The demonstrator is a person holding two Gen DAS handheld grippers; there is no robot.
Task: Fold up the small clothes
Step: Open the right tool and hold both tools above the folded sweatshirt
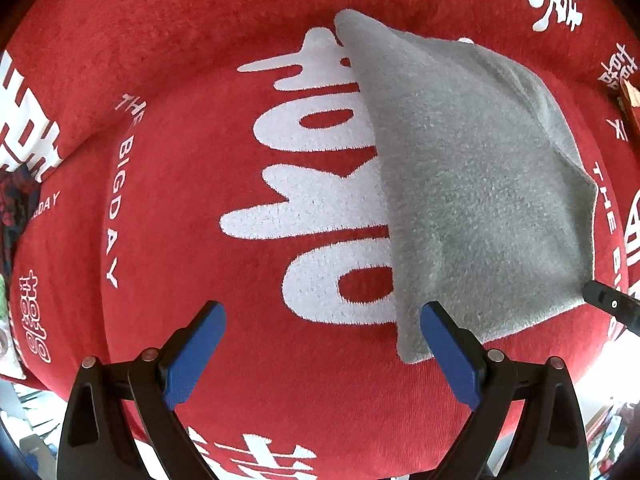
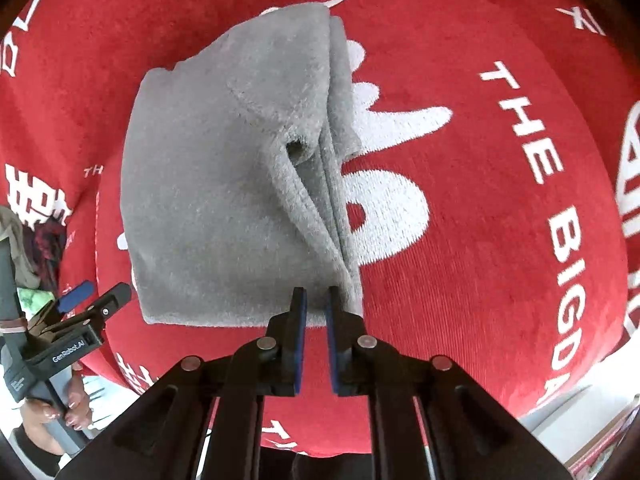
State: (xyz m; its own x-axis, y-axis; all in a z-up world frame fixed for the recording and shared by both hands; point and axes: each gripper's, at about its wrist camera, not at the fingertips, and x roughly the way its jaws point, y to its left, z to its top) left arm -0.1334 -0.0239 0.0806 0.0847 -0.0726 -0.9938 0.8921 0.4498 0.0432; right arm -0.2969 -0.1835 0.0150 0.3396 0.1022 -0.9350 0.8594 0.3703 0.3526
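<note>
Your right tool (image 2: 316,300) pinches the folded grey fleece cloth's (image 2: 224,184) near corner; your left tool (image 1: 322,320) gapes beside it.

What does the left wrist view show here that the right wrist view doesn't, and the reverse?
Only the left wrist view shows the left tool head-on, blue fingers spread wide with nothing between them, beside the gray cloth's near corner.

Only the right wrist view shows the right tool closed on the cloth's near edge, the stacked folded layers along its right side, and the person's hand on the left tool's handle.

Both show the gray cloth lying on the red blanket with white lettering.
</note>
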